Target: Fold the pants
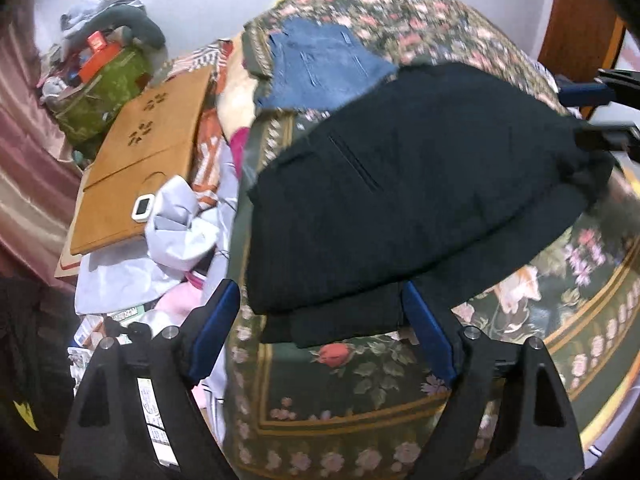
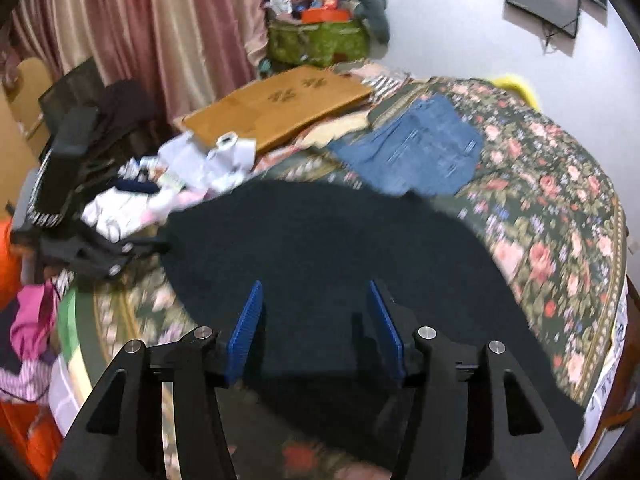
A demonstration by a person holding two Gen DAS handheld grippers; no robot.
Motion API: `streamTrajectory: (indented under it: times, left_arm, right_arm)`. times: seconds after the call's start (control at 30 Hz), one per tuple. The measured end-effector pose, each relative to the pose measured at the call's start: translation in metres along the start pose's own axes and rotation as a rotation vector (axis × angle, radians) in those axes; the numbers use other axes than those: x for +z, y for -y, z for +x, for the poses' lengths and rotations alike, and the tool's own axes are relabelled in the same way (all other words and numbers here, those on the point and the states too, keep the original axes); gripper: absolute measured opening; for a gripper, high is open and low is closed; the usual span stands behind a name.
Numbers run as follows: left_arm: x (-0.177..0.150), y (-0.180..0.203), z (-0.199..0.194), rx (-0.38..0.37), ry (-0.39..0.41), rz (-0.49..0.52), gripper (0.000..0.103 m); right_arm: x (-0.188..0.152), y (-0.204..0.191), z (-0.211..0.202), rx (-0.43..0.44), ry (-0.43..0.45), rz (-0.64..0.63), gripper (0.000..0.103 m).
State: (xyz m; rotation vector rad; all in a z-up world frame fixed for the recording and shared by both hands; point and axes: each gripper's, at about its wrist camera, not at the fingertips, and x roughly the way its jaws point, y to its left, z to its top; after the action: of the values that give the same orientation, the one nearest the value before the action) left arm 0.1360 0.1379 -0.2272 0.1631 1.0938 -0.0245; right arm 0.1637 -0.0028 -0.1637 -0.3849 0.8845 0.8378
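Black pants (image 1: 420, 184) lie folded in layers on the floral bedspread (image 1: 360, 392). My left gripper (image 1: 320, 312) is open at the near edge of the pants, its blue pads on either side of the lower layer's edge. My right gripper (image 2: 316, 312) is open and low over the black pants (image 2: 320, 240), nothing between its pads. The right gripper also shows at the far right of the left wrist view (image 1: 600, 112), at the pants' far edge. The left gripper shows at the left of the right wrist view (image 2: 100, 252).
Folded blue jeans (image 1: 320, 64) lie farther back on the bedspread; they also show in the right wrist view (image 2: 424, 148). A wooden board (image 1: 140, 160), white and pink clothes (image 1: 180, 224) and a green bag (image 2: 320, 36) of clutter sit to the left. A curtain (image 2: 140, 28) hangs behind.
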Motion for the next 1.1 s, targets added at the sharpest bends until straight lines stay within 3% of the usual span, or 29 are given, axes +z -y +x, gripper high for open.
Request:
streamTrajectory:
  times: [0.1, 0.2, 0.27, 0.33, 0.37, 0.4, 0.53, 0.67, 0.77, 0.9, 0.97, 1.03, 1.1]
  left_arm:
    - [0.007, 0.01, 0.007, 0.022, 0.0, 0.02, 0.084]
    - [0.015, 0.017, 0.013, -0.008, -0.005, 0.025, 0.083]
    - [0.02, 0.021, 0.016, -0.033, -0.012, 0.02, 0.076]
    - [0.025, 0.026, 0.017, -0.064, -0.017, 0.027, 0.057]
    - [0.026, 0.028, 0.016, -0.07, -0.006, 0.031, 0.048]
    - [0.027, 0.031, 0.013, -0.073, 0.015, 0.04, 0.026]
    - [0.03, 0.035, 0.001, -0.053, 0.068, 0.039, 0.012]
    - [0.029, 0.032, -0.019, -0.065, 0.114, 0.029, 0.012]
    - [0.02, 0.034, -0.022, -0.064, 0.116, 0.042, 0.012]
    - [0.003, 0.038, -0.004, -0.081, 0.043, 0.03, 0.012]
    - [-0.003, 0.04, -0.005, -0.069, 0.047, 0.026, 0.012]
    - [-0.005, 0.038, -0.011, -0.072, 0.057, 0.014, 0.012]
    - [-0.007, 0.035, -0.015, -0.088, 0.055, -0.003, 0.012]
  right_arm:
    - [-0.013, -0.007, 0.015, -0.003, -0.054, -0.016, 0.051]
    - [-0.016, -0.009, 0.023, -0.012, -0.066, -0.02, 0.051]
    - [-0.013, -0.01, 0.028, -0.018, -0.07, -0.034, 0.051]
    - [-0.01, -0.013, 0.033, -0.022, -0.076, -0.059, 0.05]
    - [-0.008, -0.015, 0.035, -0.017, -0.073, -0.07, 0.043]
    - [-0.008, -0.018, 0.035, -0.011, -0.069, -0.078, 0.035]
    - [-0.007, -0.028, 0.029, 0.004, -0.036, -0.074, 0.011]
    - [-0.009, -0.024, 0.016, 0.037, 0.002, -0.004, 0.008]
    - [-0.016, -0.027, 0.013, 0.069, -0.006, 0.035, 0.008]
    - [-0.017, -0.028, 0.015, 0.094, -0.036, 0.059, 0.017]
    - [-0.012, -0.022, 0.008, 0.131, -0.028, 0.094, 0.021]
    - [-0.004, -0.014, -0.001, 0.139, 0.018, 0.128, 0.028]
    - [0.003, -0.003, -0.006, 0.086, 0.061, 0.153, 0.048]
